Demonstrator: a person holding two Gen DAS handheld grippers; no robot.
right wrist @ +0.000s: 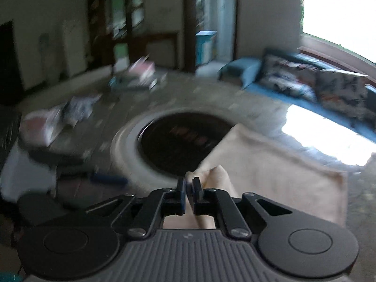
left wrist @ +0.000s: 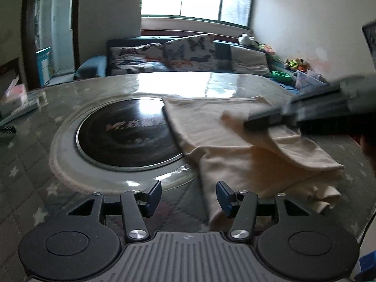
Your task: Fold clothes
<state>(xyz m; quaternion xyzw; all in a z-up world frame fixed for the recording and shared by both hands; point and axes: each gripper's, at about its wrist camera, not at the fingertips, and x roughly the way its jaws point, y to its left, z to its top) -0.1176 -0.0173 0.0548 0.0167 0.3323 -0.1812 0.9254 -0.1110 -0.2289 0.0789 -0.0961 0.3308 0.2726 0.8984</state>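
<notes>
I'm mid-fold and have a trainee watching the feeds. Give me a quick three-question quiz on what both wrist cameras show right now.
1. True or false: the left hand-held gripper is clamped on the cream garment.
2. Multiple choice: what does the right hand-held gripper pinch? A) a cushion B) a fold of the cream garment C) nothing
3. Fill in: one corner of the garment overlaps the round black ____ set into the table.

Key: 1 false, its jaws stand wide apart with nothing between them; 2 B; 3 cooktop.
</notes>
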